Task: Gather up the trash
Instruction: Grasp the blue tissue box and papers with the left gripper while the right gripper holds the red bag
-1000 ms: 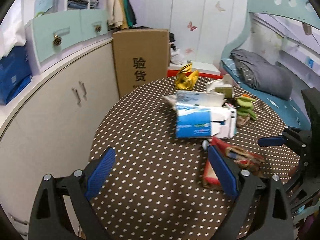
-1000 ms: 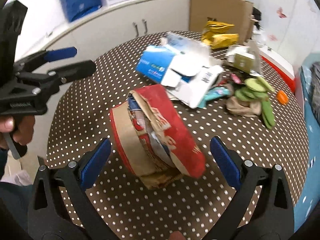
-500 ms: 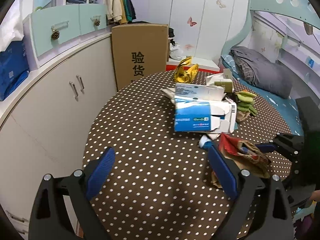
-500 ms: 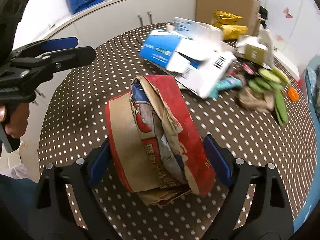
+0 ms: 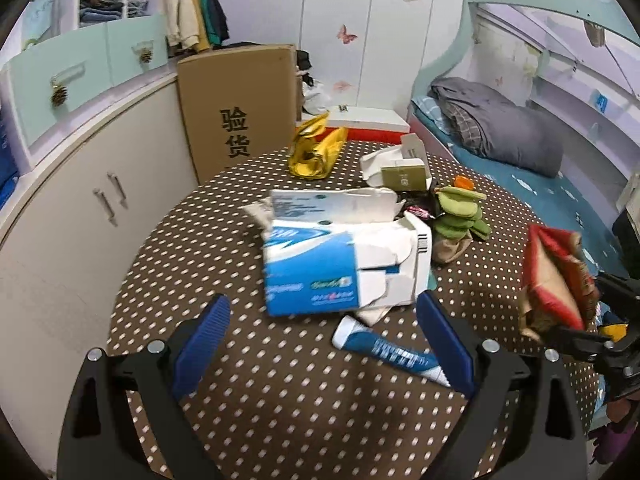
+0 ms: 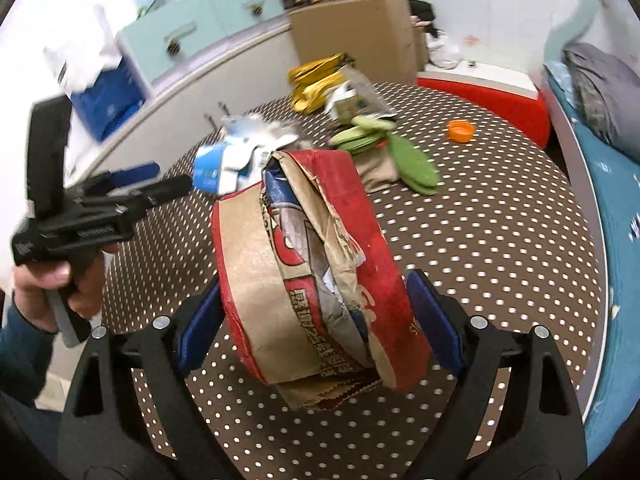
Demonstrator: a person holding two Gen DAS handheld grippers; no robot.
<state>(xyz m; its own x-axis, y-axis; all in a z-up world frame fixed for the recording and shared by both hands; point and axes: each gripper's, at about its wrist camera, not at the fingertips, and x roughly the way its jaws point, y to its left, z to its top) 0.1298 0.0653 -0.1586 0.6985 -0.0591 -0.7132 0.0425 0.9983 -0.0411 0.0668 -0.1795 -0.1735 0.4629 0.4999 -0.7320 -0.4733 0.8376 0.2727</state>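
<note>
A crumpled red and brown paper bag (image 6: pixel 280 264) is raised above the polka-dot table (image 5: pixel 224 232), and my right gripper (image 6: pixel 316 288) is shut on it, one pad on each side. In the left wrist view the same bag (image 5: pixel 554 276) hangs at the right edge over the table rim. My left gripper (image 5: pixel 322 308) is open and empty, low over the table. A torn blue and white carton (image 5: pixel 332 264) lies just beyond its fingertips. A blue toothpaste tube (image 5: pixel 388 350) rests by its right finger. A hand holds the left gripper (image 6: pixel 132 188) at the left of the right wrist view.
More litter sits farther back: a yellow bag (image 5: pixel 316 148), a small olive box (image 5: pixel 404 176), green peels (image 5: pixel 460 216) and an orange cap (image 6: pixel 461 131). A tall cardboard box (image 5: pixel 240 100) and white cabinets (image 5: pixel 80 220) stand left, a bed (image 5: pixel 500 128) right.
My right gripper closed on the paper bag and lifted it off the table toward the right edge. The left gripper moved forward to the carton, and the toothpaste tube came into view.
</note>
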